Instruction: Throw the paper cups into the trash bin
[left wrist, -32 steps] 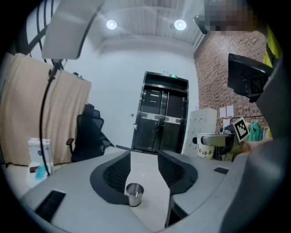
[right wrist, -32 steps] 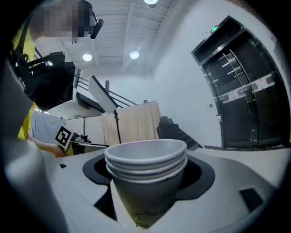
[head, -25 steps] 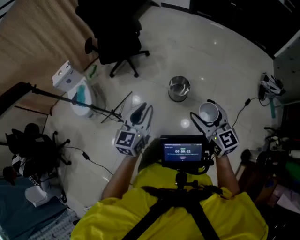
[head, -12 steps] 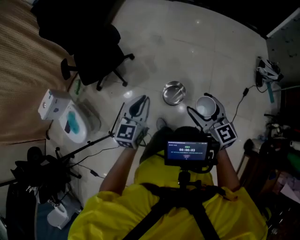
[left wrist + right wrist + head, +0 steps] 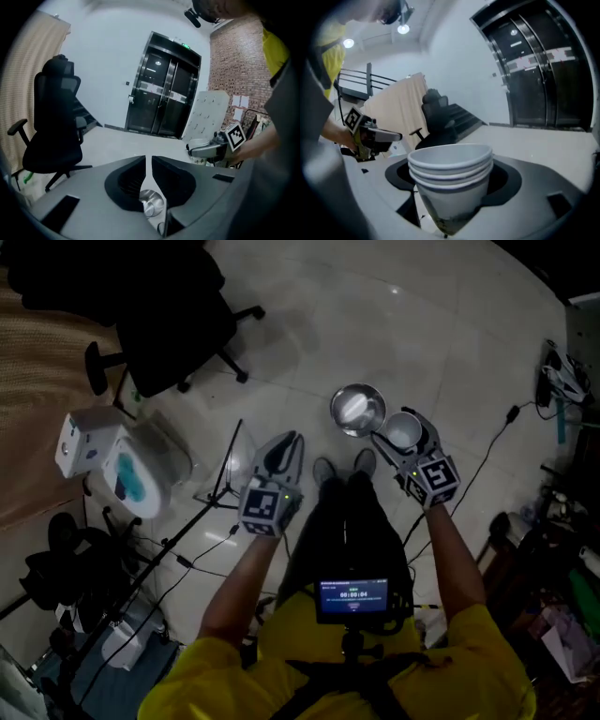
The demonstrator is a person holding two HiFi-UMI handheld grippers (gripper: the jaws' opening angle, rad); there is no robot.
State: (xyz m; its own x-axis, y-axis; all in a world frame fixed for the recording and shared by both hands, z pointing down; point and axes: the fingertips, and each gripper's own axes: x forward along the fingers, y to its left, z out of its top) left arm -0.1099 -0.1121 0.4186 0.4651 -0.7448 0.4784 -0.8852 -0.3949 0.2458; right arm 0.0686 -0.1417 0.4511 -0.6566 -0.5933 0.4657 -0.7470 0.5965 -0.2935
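A stack of white paper cups (image 5: 404, 431) (image 5: 451, 178) sits upright between the jaws of my right gripper (image 5: 401, 427) (image 5: 450, 192), which is shut on it. In the head view the cups hang just right of the round metal trash bin (image 5: 357, 410), which stands on the floor with its rim almost touching them. My left gripper (image 5: 285, 442) (image 5: 149, 164) is held to the left of the bin, its jaws nearly together with nothing between them. The bin (image 5: 151, 204) shows through the slit below those jaws. The right gripper with the cups (image 5: 203, 143) appears at the right of the left gripper view.
A black office chair (image 5: 173, 343) stands at the back left. A white box and a pale tub (image 5: 141, 474) sit by a stand's legs (image 5: 225, 474). Cables (image 5: 487, 446) run along the right. My shoes (image 5: 339, 468) are just behind the bin. Glass doors (image 5: 161, 103) lie ahead.
The person has stepped up to the bin, so it now lies right next to the cups in the right gripper. The left gripper's jaws have closed from slightly apart.
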